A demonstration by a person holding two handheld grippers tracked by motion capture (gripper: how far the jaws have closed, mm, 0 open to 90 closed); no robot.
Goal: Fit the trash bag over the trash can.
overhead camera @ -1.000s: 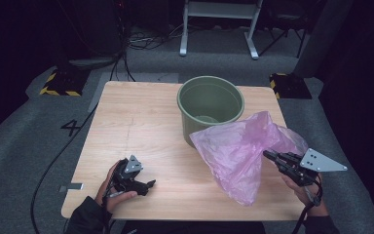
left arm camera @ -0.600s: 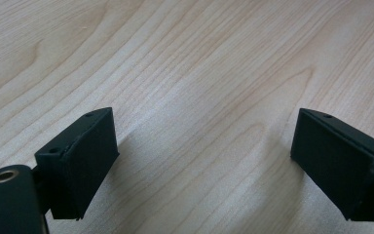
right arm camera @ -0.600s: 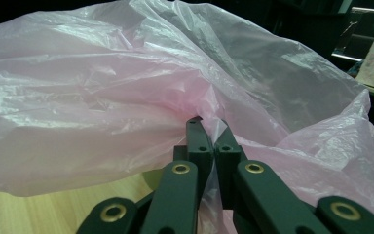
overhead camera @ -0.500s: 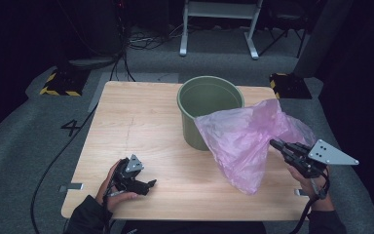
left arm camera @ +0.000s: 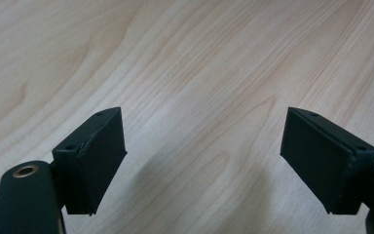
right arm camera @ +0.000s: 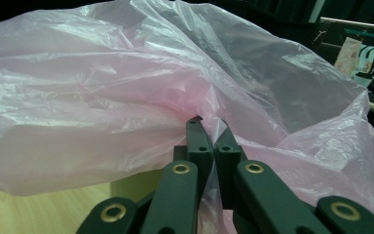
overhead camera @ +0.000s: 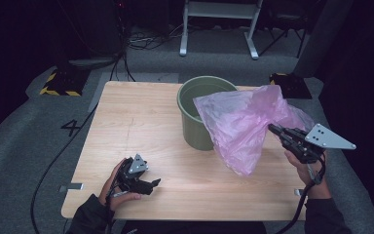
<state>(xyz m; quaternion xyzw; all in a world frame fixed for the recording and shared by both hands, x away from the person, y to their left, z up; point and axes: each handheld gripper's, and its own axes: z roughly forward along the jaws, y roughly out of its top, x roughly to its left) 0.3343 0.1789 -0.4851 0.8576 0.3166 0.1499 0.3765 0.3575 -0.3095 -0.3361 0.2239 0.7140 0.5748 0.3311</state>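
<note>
A thin pink plastic bag (overhead camera: 243, 124) hangs lifted above the right side of the wooden table (overhead camera: 136, 122), billowing partly over the rim of a green bucket (overhead camera: 197, 100). My right gripper (overhead camera: 272, 129) is shut on the bag's edge; in the right gripper view its jaws (right arm camera: 208, 131) pinch the pink film (right arm camera: 102, 107) between them. My left gripper (overhead camera: 153, 184) rests low at the table's front left, held in a hand. Its jaws have just been closing a little but stand wide apart over bare wood (left arm camera: 204, 146) with nothing between them.
The bucket stands at the back middle-right of the table. Behind the table are a white metal frame (overhead camera: 219, 24), cables on the grey floor and a yellow-black striped block (overhead camera: 58, 85) at the left. A cable trails off the table's front left.
My right gripper has risen and drawn the pink bag up and toward the bucket, so the bag now overlaps its rim. The left gripper has stayed in place.
</note>
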